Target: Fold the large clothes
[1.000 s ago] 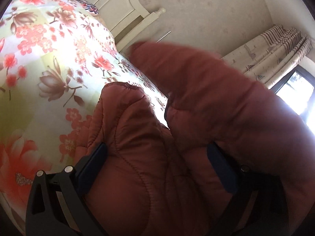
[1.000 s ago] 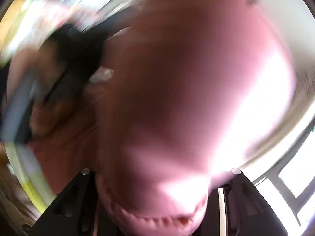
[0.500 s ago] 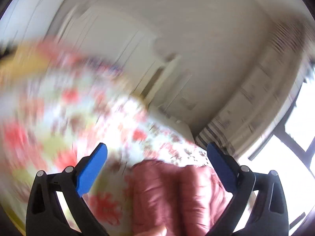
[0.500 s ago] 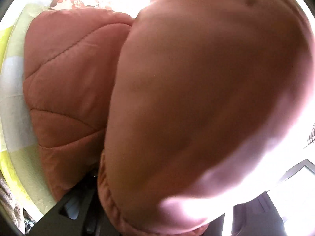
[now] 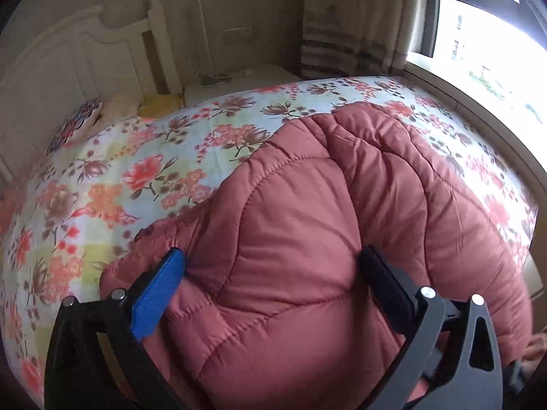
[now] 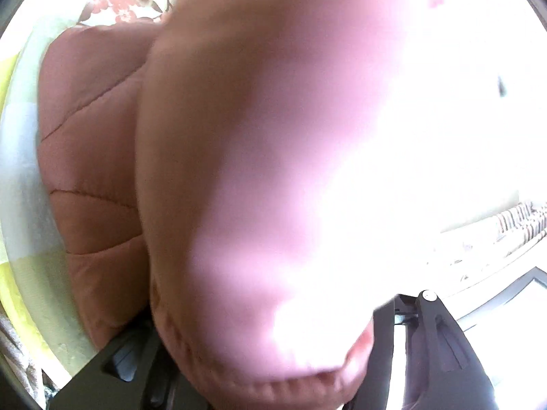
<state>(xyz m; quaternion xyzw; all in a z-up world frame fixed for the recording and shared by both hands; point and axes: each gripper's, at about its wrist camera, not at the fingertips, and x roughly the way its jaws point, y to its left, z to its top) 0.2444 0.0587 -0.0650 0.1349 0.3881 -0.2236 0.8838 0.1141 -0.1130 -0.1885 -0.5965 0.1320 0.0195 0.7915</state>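
A large rust-red quilted puffer jacket (image 5: 307,225) lies bunched on the floral bedsheet (image 5: 143,171). My left gripper (image 5: 273,266) is open with its jaws wide apart, pressed onto the jacket's padded bulk; the blue pad (image 5: 160,287) touches its left side. In the right wrist view the jacket (image 6: 239,171) fills most of the frame, close and blurred. My right gripper (image 6: 266,352) has a thick fold of the jacket between its jaws; its fingertips are hidden by the cloth.
A white headboard (image 5: 68,68) and pillows (image 5: 78,123) stand at the back left. A curtain (image 5: 355,20) and a bright window (image 5: 485,41) are at the right. The bed's right edge (image 5: 526,225) runs close to the jacket.
My left gripper let go of the jacket, swung up and away, then came back down onto the jacket's top. My right gripper has kept the jacket fold and shifted only slightly.
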